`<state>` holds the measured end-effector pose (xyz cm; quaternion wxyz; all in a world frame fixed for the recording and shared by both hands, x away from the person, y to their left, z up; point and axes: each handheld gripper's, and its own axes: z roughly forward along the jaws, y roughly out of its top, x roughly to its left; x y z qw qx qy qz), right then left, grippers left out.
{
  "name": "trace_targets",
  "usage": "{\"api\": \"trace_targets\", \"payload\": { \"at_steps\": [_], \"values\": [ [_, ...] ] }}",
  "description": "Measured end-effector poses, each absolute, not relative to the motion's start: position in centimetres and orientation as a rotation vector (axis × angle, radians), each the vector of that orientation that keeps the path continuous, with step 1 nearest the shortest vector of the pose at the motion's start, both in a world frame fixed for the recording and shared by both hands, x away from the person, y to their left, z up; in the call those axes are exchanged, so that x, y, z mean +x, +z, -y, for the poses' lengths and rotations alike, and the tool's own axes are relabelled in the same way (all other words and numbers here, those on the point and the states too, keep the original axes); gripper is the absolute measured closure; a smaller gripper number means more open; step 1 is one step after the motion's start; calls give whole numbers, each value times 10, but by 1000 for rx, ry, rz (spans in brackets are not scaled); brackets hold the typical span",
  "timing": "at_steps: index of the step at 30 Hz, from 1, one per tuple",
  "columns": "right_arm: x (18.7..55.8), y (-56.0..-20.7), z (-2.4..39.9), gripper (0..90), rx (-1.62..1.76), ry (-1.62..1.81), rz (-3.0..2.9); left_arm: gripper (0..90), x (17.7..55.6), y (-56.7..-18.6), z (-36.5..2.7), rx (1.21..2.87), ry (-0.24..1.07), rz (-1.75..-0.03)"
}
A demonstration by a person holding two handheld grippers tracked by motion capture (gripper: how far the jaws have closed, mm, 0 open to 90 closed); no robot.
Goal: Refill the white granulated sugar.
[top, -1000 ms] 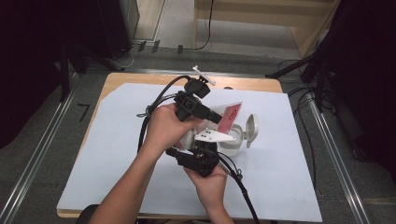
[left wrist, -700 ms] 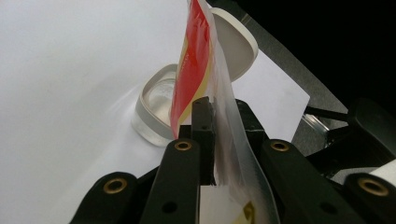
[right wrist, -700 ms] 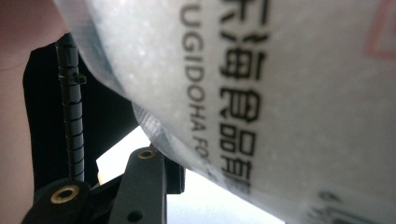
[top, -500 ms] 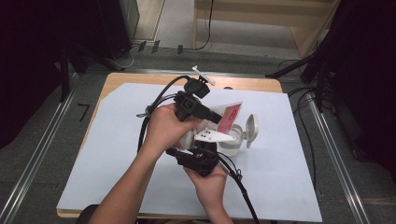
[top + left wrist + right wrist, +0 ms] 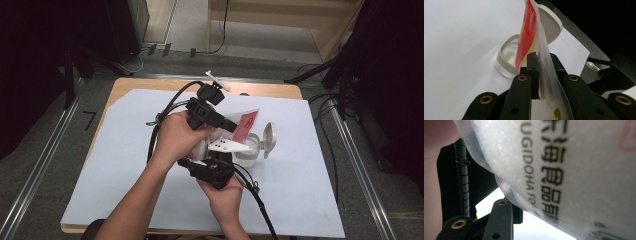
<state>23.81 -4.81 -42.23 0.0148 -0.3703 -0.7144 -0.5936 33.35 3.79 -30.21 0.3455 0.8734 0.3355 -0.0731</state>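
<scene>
Wooden desk (image 5: pixel 280 90) is carrying a large white sheet (image 5: pixel 125 165) that is covering nearly the whole top; bare wood is showing only along the far edge and the far-left corner. Clear container (image 5: pixel 247 152) is sitting directly on the sheet, right of centre, with its hinged lid (image 5: pixel 269 139) flipped open and standing up on the right side. In the left gripper view the container (image 5: pixel 507 58) is resting flat on the white sheet (image 5: pixel 461 37), lid (image 5: pixel 550 23) tilting back behind it. Desk itself is standing on grey floor (image 5: pixel 45 145), metal rails running along both sides.
</scene>
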Motion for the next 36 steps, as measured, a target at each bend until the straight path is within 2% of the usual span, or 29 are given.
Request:
{"api": "trace_targets", "payload": {
  "at_steps": [36],
  "values": [
    [236,-421,49,636,-1150,-1848,2208,829,333,-301,-37,2280,-183,-866]
  ]
}}
